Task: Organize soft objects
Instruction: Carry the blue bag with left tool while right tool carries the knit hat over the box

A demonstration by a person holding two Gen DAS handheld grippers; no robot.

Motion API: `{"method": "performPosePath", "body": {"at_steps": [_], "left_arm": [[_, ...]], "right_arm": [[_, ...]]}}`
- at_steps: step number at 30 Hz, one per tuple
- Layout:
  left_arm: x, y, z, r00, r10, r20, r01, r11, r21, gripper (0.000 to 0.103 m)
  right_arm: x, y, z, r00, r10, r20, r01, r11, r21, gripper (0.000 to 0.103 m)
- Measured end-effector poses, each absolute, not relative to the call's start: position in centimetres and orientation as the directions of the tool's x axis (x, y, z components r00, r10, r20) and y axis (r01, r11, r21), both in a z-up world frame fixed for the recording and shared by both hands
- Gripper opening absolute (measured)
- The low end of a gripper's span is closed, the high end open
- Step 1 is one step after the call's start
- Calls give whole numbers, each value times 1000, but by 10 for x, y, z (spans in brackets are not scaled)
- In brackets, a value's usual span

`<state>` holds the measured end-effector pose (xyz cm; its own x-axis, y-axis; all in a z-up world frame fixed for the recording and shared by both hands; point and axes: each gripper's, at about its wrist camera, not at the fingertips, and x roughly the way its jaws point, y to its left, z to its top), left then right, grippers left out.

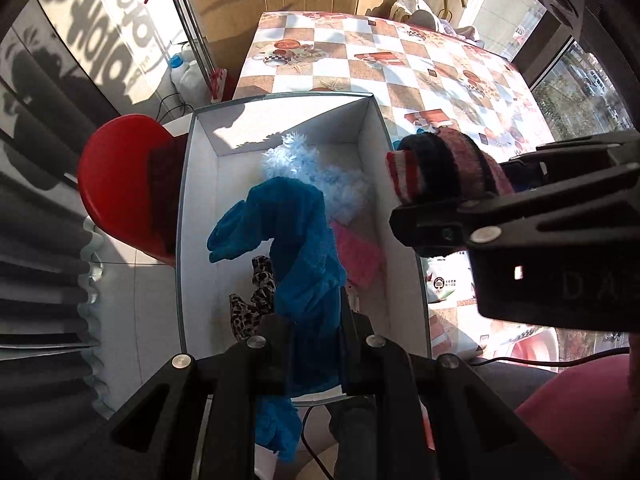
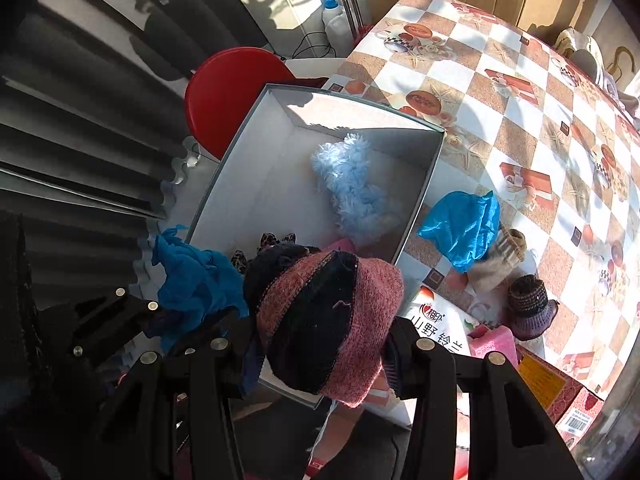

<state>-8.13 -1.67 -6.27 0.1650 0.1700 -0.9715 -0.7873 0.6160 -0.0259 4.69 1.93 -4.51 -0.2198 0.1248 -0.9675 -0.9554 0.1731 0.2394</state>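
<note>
snagging looks the likeliest trouble: the left gripper (image 1: 312,332) is clamped on a blue fleece cloth (image 1: 296,240) that hangs over the near wall of the white box (image 1: 188,208), part inside, part trailing outside, so on release it may slide out. the right gripper (image 2: 320,344) is closed on a pink and navy knit sock (image 2: 328,320), held above the box's near right corner; dropped there, it could land on the rim. a fluffy pale blue piece (image 2: 352,184) lies inside, while a blue bag (image 2: 464,228) and small knit boot (image 2: 532,304) wait on the checked tablecloth (image 2: 520,120) to the right.
</note>
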Motion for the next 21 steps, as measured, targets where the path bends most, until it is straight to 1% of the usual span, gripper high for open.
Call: {"method": "performPosePath", "body": {"at_steps": [21], "left_arm": [[-82, -20, -65, 144, 152, -978, -786, 618, -19, 18]], "right_arm": [[46, 17, -47, -226, 120, -967, -953, 177, 245, 50]]}}
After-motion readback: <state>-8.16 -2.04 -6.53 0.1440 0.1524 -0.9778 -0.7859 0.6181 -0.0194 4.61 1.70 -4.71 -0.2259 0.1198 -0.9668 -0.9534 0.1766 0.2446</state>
